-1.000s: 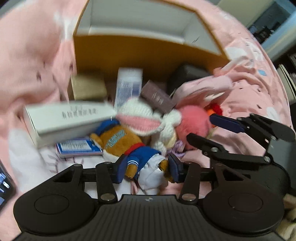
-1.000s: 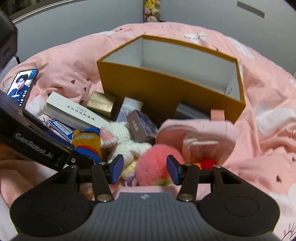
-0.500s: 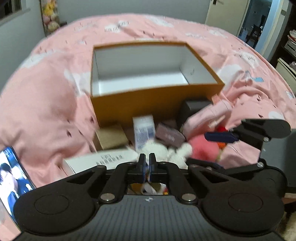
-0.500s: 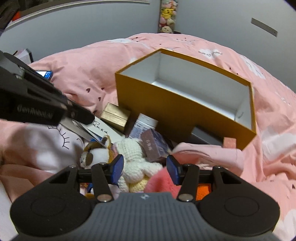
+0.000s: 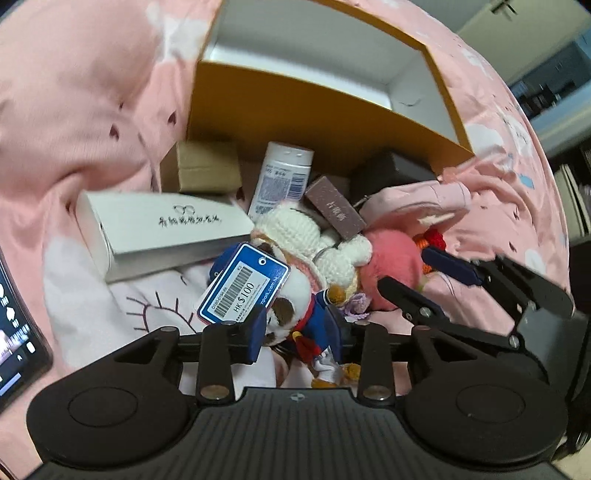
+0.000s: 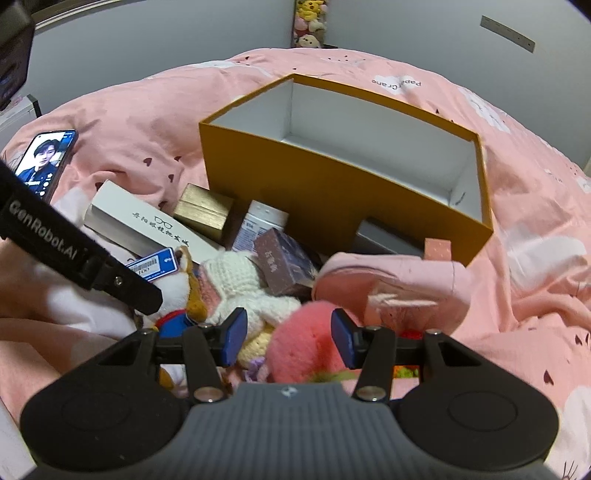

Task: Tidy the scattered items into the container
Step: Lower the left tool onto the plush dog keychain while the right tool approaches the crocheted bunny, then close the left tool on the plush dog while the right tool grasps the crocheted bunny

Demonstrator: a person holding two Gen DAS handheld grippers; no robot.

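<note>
To lift cleanly, the left gripper (image 5: 297,328) should bite the sailor-suited plush toy (image 5: 295,314) by its body, clear of the blue price tag (image 5: 243,288) by the left pad. Its jaws are opening around the toy while pitched steeply down. The right gripper (image 6: 288,338) tilts down, fingers apart astride the pink fluffy ball (image 6: 306,343); the empty orange box (image 6: 332,192) sits beyond both fingertips.

A pink bedspread (image 6: 535,229) printed with small dark hearts and white clouds covered the bed. A phone (image 6: 44,162) lay face up on it at the left, its screen lit. Behind the bed stood a plain grey wall (image 6: 406,33), and a cluster of plush toys (image 6: 310,22) sat against it at the far edge.
</note>
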